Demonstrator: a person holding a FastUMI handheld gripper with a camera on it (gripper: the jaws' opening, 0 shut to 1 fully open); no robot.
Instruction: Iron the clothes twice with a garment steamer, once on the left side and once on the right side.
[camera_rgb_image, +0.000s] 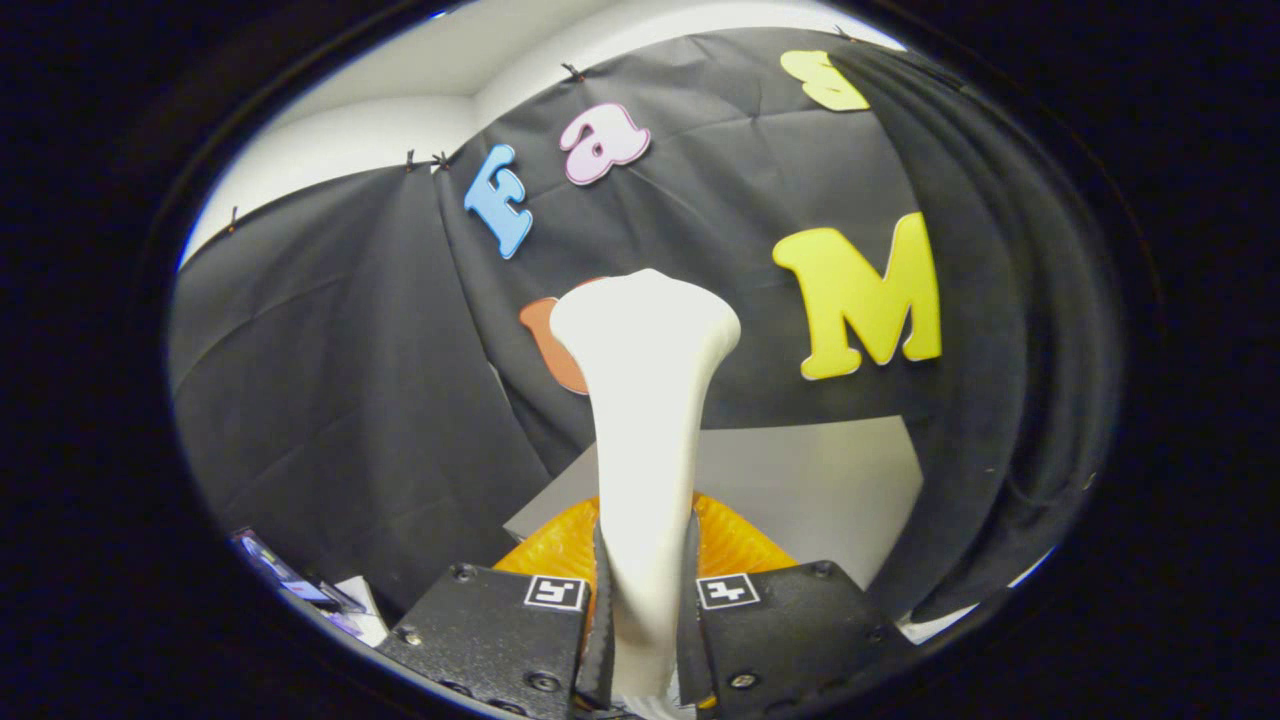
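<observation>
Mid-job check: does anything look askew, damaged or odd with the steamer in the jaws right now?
Nothing stands out. The gripper is shut on the white steamer, both jaws pressing its narrow handle, the wide head beyond them. It leans a little. No damage shows. A dark garment hangs beside it.

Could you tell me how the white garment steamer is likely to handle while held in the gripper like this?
The garment steamer looks like rigid moulded plastic, so probably stiff. Its smooth, tapering neck sits between the gripper fingers, so it might slip. The wide head beyond them suggests it is top-heavy and apt to tilt.

Garment steamer stands upright between hand-held gripper fingers.
</observation>
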